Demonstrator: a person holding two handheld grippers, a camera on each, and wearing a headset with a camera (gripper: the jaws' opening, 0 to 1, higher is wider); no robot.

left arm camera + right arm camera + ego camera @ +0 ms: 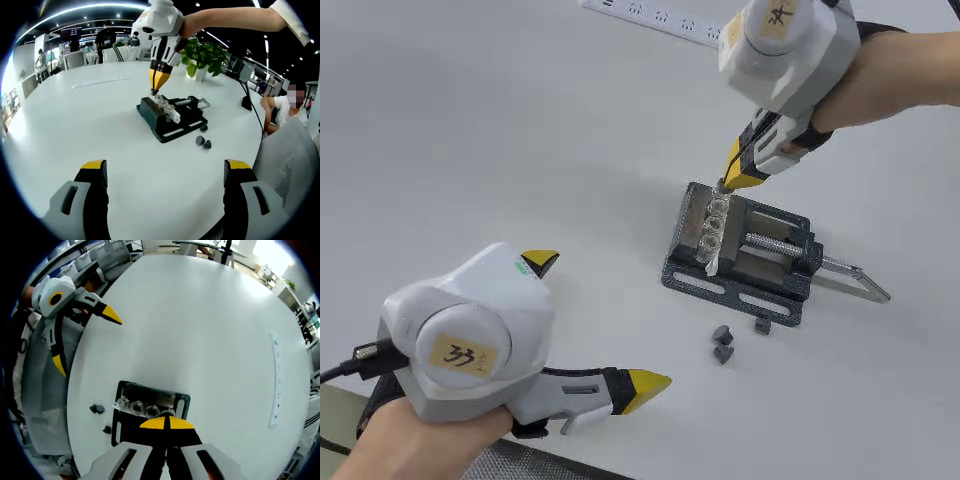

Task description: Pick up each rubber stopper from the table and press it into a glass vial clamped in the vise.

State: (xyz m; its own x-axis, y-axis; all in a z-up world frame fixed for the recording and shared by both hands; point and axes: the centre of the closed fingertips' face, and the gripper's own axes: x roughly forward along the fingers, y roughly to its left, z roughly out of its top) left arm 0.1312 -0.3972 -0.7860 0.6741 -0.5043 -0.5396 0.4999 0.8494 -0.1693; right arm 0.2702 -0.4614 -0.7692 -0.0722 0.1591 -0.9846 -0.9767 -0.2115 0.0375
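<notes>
At the lower left of the head view, the left gripper (595, 325) hangs over the bare table (520, 130) with its jaws wide apart and nothing between them, well away from the work.

Further right stands the vise (775, 270), which clamps a short row of glass vials (713, 232) upright between its plates. Just in front of it three dark rubber stoppers lie loose on the table. Two of them (723, 343) are touching and the third (762, 325) is beside the base of the vise.

At the upper right, the right gripper (740, 180) points down with its jaws drawn together and its tips on the farthest vial in the row. I cannot tell whether a stopper is pinched there.

The stoppers look tiny, light and squashy, and probably grippy rather than slick. They are best pinched across the wider head so the plug end points down. The glass is likely brittle, so the push should go straight down the neck, without any sideways lean.
</notes>
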